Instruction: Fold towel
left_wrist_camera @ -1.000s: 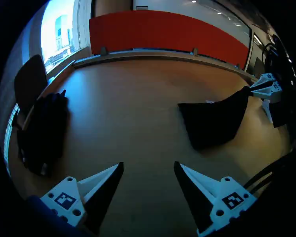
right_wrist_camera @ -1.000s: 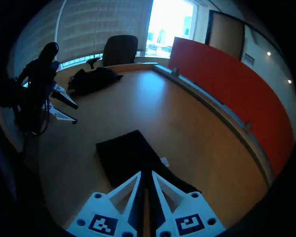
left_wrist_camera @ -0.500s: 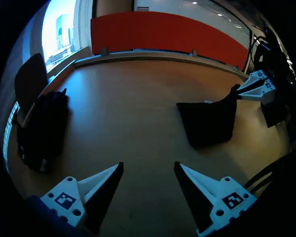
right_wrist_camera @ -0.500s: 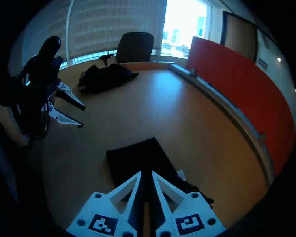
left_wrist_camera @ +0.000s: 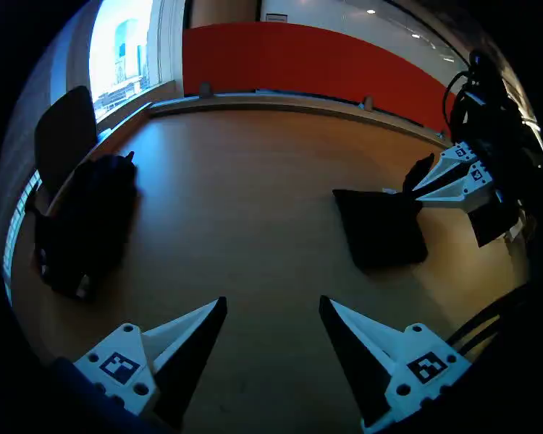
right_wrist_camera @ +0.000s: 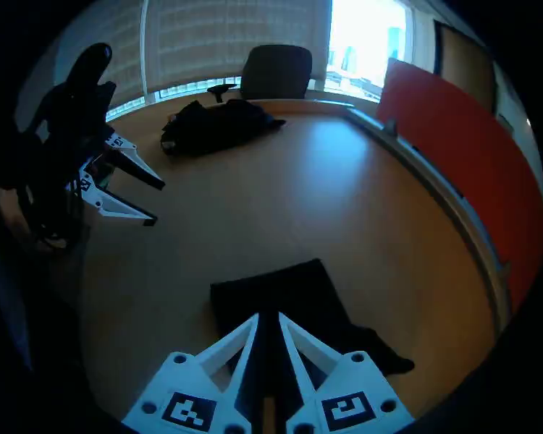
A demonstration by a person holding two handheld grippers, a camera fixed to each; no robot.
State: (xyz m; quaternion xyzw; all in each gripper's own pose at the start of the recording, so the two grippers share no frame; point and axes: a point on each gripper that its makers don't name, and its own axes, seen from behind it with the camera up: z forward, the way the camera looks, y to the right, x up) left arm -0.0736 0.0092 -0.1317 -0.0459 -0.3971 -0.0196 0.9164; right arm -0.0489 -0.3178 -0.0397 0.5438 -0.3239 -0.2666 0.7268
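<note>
Right now the towel point(right_wrist_camera: 289, 293) is lying as a flat, roughly rectangular slab of soft, matte black cloth, directly ahead of the right gripper point(right_wrist_camera: 268, 318) and running in under its fingertips. One loose edge is spilling out in a rumpled tongue to the right of those fingers. The right gripper's white, wedge-shaped fingers, each carrying a square black-and-white marker near its base, are standing almost together, and the narrow slot between them is showing dark with cloth, so it is pinching the towel. In the left gripper view a corner of the cloth is poking up in a small peak just beside those closed tips.

The table point(left_wrist_camera: 257, 181) is looking smooth and slightly glossy, a warm orange-brown wood-grain surface with a rounded far edge.

The left gripper point(left_wrist_camera: 271, 299) is hovering with its fingers spread wide, holding nothing, with bare tabletop showing between them. The towel is sitting ahead of it and off to its right, well apart from its tips. A lumpy black bag point(left_wrist_camera: 90, 217) is slumping on the table ahead to its left, near a dark office chair point(left_wrist_camera: 61, 134). A long, smooth red panel point(left_wrist_camera: 308, 61) is curving along the table's far side.
</note>
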